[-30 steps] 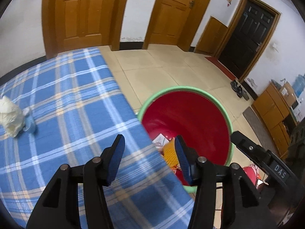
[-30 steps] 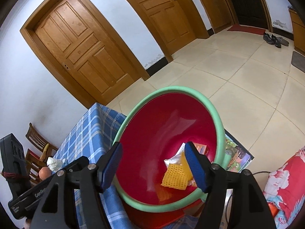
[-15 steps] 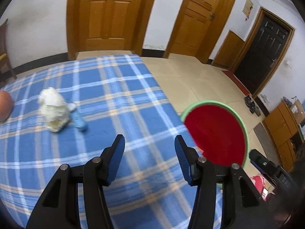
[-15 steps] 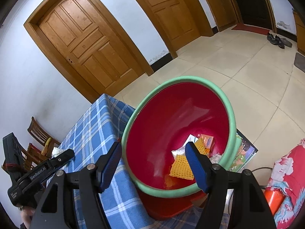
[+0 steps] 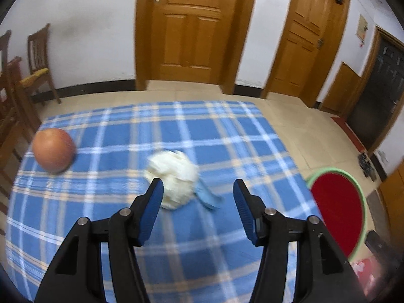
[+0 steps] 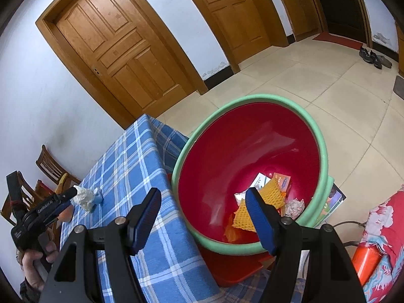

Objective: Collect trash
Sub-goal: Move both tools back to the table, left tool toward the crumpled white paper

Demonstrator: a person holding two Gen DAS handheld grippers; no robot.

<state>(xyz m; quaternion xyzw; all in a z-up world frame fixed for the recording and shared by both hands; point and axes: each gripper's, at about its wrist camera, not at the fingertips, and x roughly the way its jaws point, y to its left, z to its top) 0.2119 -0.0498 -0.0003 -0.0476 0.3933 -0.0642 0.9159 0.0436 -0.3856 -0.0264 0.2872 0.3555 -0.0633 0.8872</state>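
Left wrist view showed your left gripper (image 5: pixel 198 197), jaws just widened and empty, aimed at the crumpled tissue (image 5: pixel 171 178) on the desk (image 5: pixel 227 136). Your right gripper (image 6: pixel 203 217) waited, jaws apart, above the red bin (image 6: pixel 252 139), likely keeping clear.

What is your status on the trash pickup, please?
Left claw open, empty, jaws just widened. Crumpled white paper wad on blue plaid tablecloth, untouched. Right claw open over red bin. Nothing blocking.
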